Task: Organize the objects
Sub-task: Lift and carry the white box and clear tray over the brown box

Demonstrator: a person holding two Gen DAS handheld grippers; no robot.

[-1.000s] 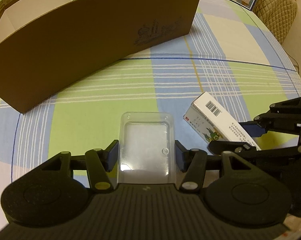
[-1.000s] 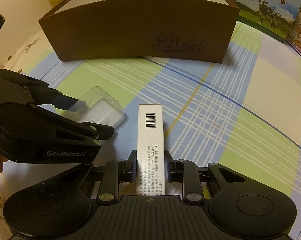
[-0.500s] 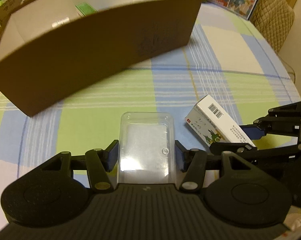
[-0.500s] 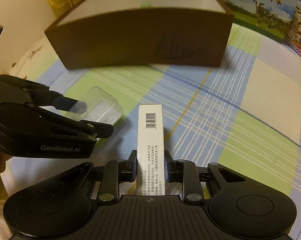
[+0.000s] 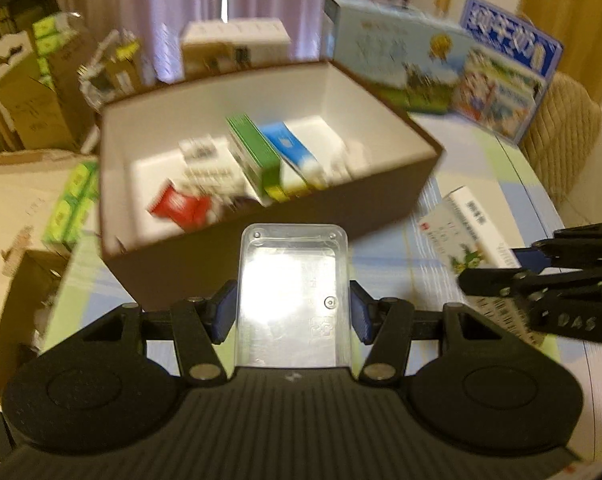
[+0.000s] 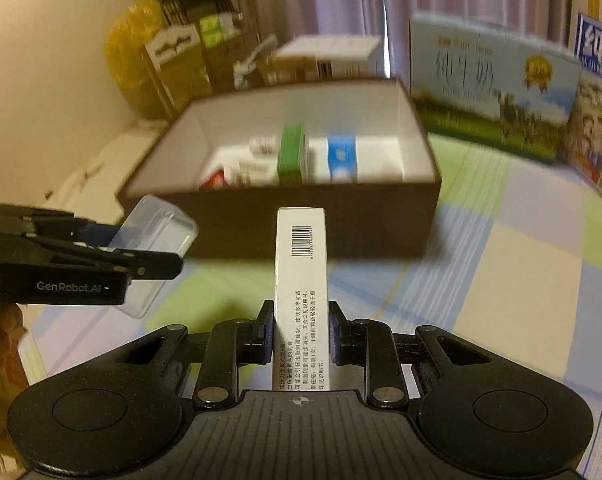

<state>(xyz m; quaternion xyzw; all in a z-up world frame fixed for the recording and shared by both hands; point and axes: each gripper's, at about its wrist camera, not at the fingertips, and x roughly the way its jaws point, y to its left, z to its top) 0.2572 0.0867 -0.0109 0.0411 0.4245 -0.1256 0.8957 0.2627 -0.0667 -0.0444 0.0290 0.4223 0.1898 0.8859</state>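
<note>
My left gripper is shut on a clear plastic case and holds it in the air just before the near wall of a brown box. My right gripper is shut on a white medicine carton with a barcode, also lifted, facing the brown box. The box has a white inside and holds a green carton, a blue-and-white carton, a red packet and other small packs. The carton also shows in the left wrist view, and the clear case in the right wrist view.
The checked tablecloth covers the table. Large milk cartons stand behind the box at the right. Cardboard boxes and green packs are stacked at the left. A padded chair is at the far right.
Both grippers have risen with their objects off the table. The views now look down over the box's near wall into its inside.
</note>
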